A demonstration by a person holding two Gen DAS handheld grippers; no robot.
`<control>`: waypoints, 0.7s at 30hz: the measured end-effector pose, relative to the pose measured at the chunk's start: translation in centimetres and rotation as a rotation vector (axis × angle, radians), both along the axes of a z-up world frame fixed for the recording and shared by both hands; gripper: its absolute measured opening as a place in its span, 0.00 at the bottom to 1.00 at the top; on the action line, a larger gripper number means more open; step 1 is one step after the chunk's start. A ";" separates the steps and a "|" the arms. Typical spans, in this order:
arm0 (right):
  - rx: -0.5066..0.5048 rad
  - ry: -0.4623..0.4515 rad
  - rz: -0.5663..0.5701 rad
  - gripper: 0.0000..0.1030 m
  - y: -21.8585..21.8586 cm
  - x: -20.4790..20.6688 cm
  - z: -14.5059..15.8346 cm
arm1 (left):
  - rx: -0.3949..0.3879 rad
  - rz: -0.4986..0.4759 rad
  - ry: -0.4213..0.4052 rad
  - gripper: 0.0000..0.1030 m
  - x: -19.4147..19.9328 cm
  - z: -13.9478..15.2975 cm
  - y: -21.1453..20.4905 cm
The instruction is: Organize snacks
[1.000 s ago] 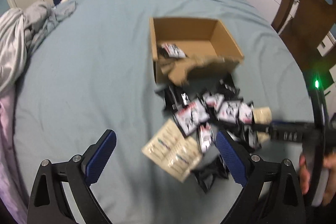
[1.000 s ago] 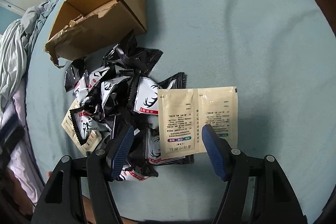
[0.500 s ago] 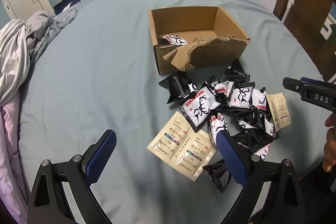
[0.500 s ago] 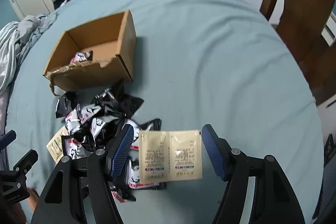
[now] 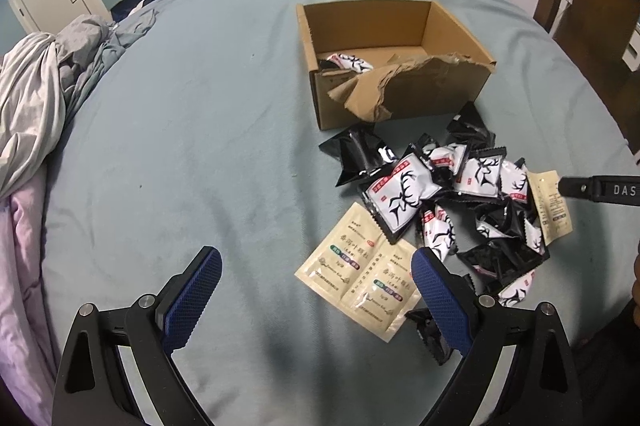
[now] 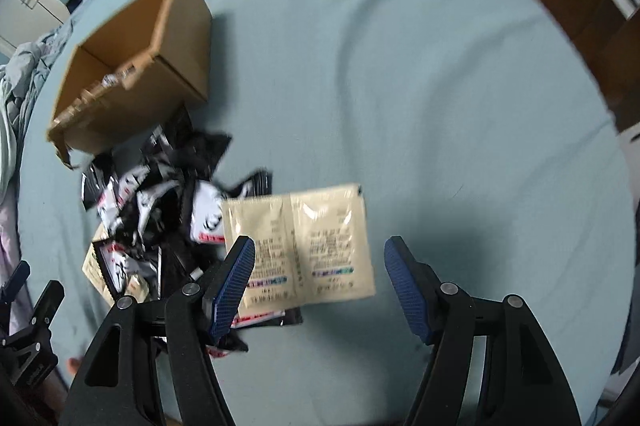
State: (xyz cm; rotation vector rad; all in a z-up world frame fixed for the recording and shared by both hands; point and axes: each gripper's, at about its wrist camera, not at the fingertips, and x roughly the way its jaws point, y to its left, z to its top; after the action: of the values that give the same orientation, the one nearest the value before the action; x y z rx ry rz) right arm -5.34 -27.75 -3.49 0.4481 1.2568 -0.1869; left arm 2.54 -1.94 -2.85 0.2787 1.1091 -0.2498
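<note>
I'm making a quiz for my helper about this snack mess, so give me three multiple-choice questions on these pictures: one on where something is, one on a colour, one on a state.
1. Where does the heap of black-and-white deer-print snack packets lie?
A. inside the box
B. on the bed sheet in front of the box
C. on the chair

2. What colour are the gripper pads?
A. blue
B. red
C. green

3. How is the near wall of the brown cardboard box?
A. taped shut
B. torn and ragged
C. neatly folded flat

Answers:
1 B: the heap of black-and-white deer-print snack packets rests on the pale blue sheet, with only one packet seen inside.
2 A: the pads show blue.
3 B: the brown cardboard box has a ripped front edge.
</note>
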 end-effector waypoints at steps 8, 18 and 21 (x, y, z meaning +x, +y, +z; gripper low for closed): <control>0.029 0.062 0.118 0.65 1.5 2.7 -2.4 | -0.007 -0.007 0.007 0.94 0.5 -0.4 -0.4; 0.040 0.073 0.162 0.60 2.2 3.7 -4.1 | 0.004 -0.037 0.025 0.94 0.8 -1.4 -1.7; 0.145 0.074 0.087 0.32 0.0 3.1 -4.4 | 0.008 -0.030 0.031 0.94 0.8 -1.7 -1.6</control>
State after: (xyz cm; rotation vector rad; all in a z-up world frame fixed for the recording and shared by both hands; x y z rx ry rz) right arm -2.26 -27.76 -7.87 0.5137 1.3652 -0.0396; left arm 3.30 -3.55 -4.57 0.2997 1.1370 -0.2777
